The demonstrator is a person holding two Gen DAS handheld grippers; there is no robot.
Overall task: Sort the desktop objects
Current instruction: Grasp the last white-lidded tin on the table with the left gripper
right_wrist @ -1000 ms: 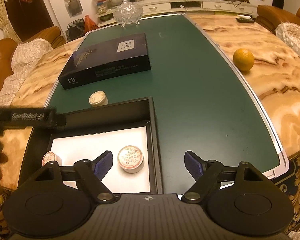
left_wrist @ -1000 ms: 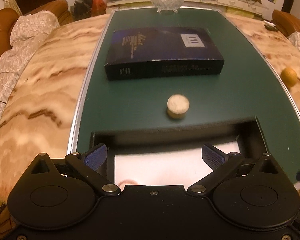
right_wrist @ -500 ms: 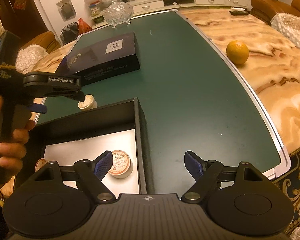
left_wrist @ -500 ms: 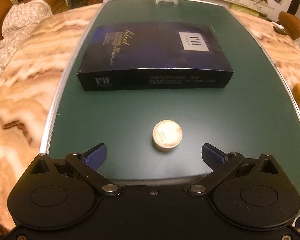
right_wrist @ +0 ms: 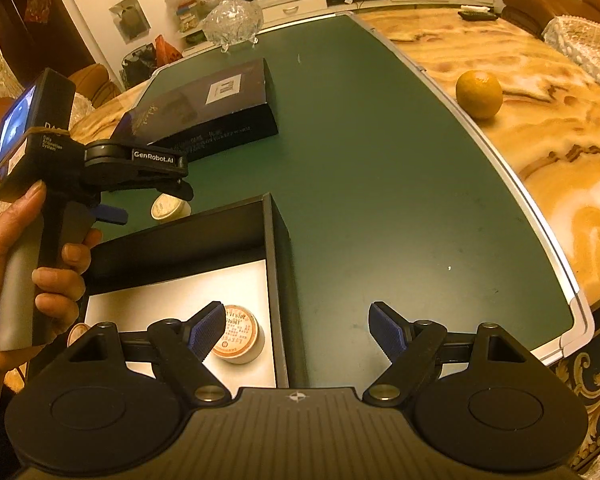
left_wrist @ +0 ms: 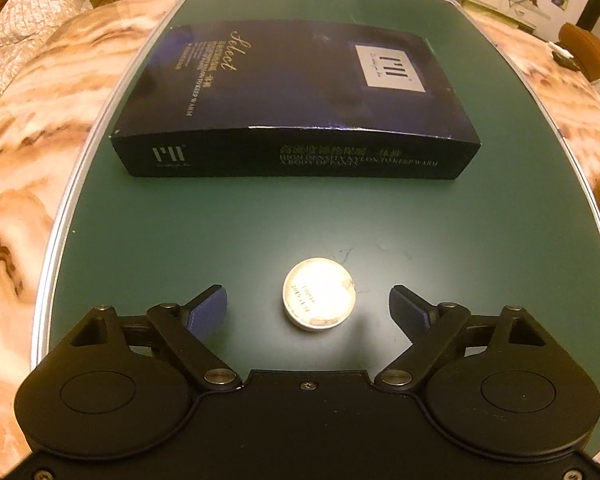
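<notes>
Black tongs (left_wrist: pixel 308 306) — blue ribbed pads (right_wrist: pixel 208 328), silver pivot screws — "GenRobot.AI" lettering.

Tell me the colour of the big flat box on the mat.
Dark navy blue box, pale label; clearest in left wrist view.

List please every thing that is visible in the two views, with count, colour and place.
round tin: 1, pale cream, on the green mat, just beyond the tray's far wall
round tins in tray: 2, cream with orange labels; one near the tray's right wall, one mostly hidden at the left
tray: 1, black with white floor, near edge of the mat
flat box: 1, dark blue, on the mat beyond the loose tin
green mat: 1, on the marble table
orange: 1, on the marble, right of the mat
glass bowl: 1, clear, far end of the mat
left gripper: closing around the loose tin, pads not touching it
right gripper: open, above the tray's right wall
hand: 1, holding the left gripper's handle
</notes>
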